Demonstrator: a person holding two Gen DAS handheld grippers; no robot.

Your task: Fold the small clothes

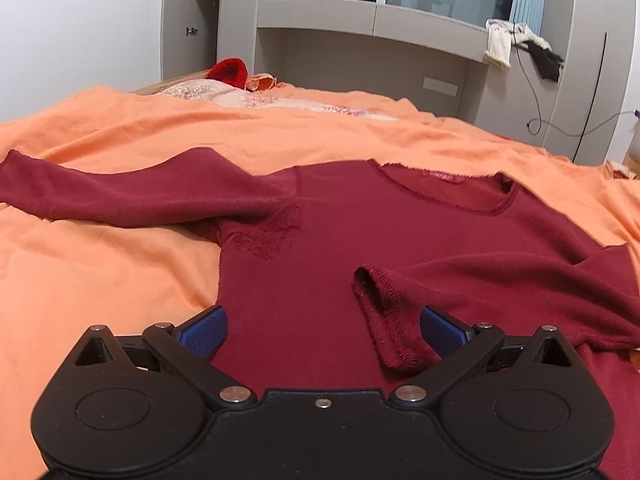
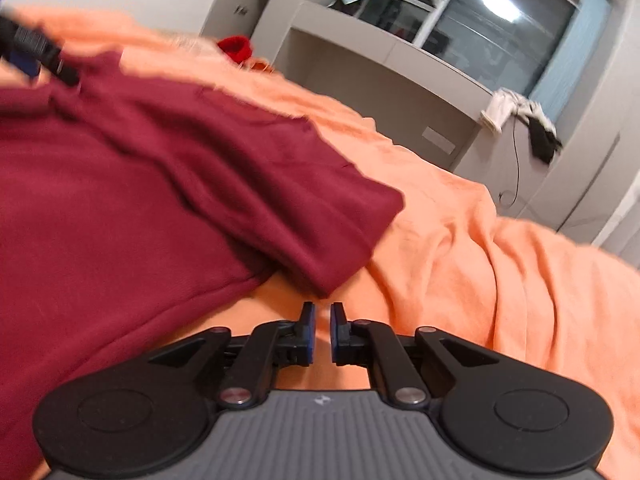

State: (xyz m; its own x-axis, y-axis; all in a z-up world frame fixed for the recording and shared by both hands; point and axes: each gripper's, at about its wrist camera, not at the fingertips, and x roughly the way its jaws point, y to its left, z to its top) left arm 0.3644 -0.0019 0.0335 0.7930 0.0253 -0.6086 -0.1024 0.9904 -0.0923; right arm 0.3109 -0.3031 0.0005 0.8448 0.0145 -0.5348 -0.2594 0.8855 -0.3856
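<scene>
A dark red long-sleeved sweater lies flat, neck away from me, on the orange bedsheet. Its left sleeve stretches out to the left. The right sleeve is folded across the chest, and its cuff lies just inside my left gripper's right finger. My left gripper hovers low over the sweater's body, open wide, holding nothing. In the right wrist view the folded sleeve's bend lies just ahead of my right gripper. That gripper is shut with nothing in it, over bare sheet beside the sweater's edge.
A red knit hat and a pale patterned pillow lie at the bed's head. Behind stands a grey shelf unit with cloths hung on its corner and a cable beside it. The other gripper shows blurred at the right wrist view's top left.
</scene>
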